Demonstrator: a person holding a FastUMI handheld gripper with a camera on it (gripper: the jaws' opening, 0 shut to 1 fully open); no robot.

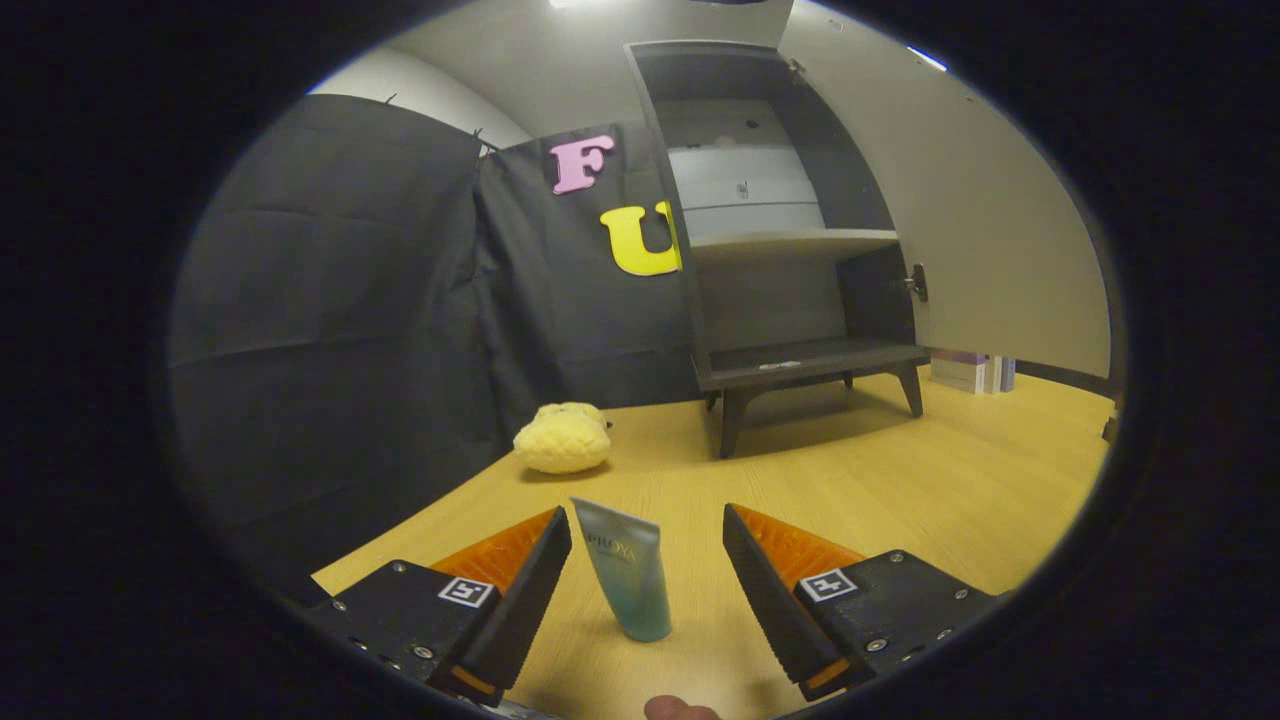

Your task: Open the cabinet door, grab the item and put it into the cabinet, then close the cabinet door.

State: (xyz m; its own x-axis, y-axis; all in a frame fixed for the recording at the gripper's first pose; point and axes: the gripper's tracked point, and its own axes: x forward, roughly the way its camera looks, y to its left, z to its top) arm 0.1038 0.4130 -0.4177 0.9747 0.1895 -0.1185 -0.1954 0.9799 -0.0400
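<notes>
- The tongs [647,560] stand released, one finger to each side of the tube [627,580], with a clear gap on both sides; neither finger touches it.
- The tube stands on the worktop [900,480] cap down, its flat crimped end up, leaning a little; it sits nearer the left finger than the right.
- The step in hand, as I judge it, is the grab. To do it well, shift the tongs slightly left so the tube is centred, then close on its lower, fuller half.
- Close slowly: a soft tube standing on a small cap will likely tip if one finger reaches it first, and a hard squeeze could make it slip out.
- Beyond the fingers and to the left, a yellow sponge [562,438] lies near the cloth wall, well apart from the tube.
- Farther off, right of centre, the cabinet [790,370] stands with its door [960,220] swung wide to the right, so the opening step looks done. Its lower floor looks free for the tube, bar a small pale mark.
- Far right, some boxes [970,372] sit past the cabinet; their number is unclear.
- Count: one tube, one sponge, one cabinet with one door and one inner shelf [790,242].
</notes>
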